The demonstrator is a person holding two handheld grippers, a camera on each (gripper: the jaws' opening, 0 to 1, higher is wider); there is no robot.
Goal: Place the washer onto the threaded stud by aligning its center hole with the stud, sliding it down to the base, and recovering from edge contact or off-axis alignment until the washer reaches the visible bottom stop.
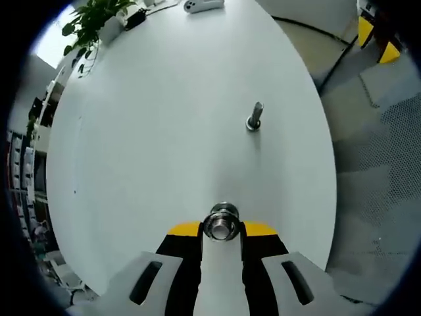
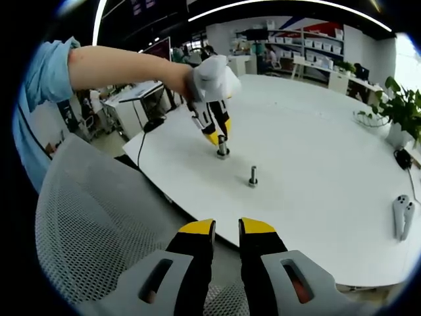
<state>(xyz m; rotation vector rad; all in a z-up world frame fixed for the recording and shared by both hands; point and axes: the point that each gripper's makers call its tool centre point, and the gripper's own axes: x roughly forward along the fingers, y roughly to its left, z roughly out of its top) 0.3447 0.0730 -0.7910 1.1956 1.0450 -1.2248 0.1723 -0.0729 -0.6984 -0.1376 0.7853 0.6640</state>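
Gripped between our left gripper's [image 1: 223, 232] yellow-tipped jaws is a round metal piece [image 1: 222, 224], bright and ringed, facing us end-on. From the right gripper view the same gripper [image 2: 220, 139] has it standing on the white table [image 2: 316, 164], so we judge it a stud with the washer near its base, though we cannot tell whether the washer has bottomed out. A second threaded stud [image 1: 254, 117] stands upright further out on the table, apart from the grip, with a flat collar at its foot. Our right gripper [image 2: 226, 232] hangs off the table edge above a mesh chair [image 2: 99, 224], jaws slightly parted and holding nothing. If we let go while the washer sits cocked on the threads, it could jam short of the stop.
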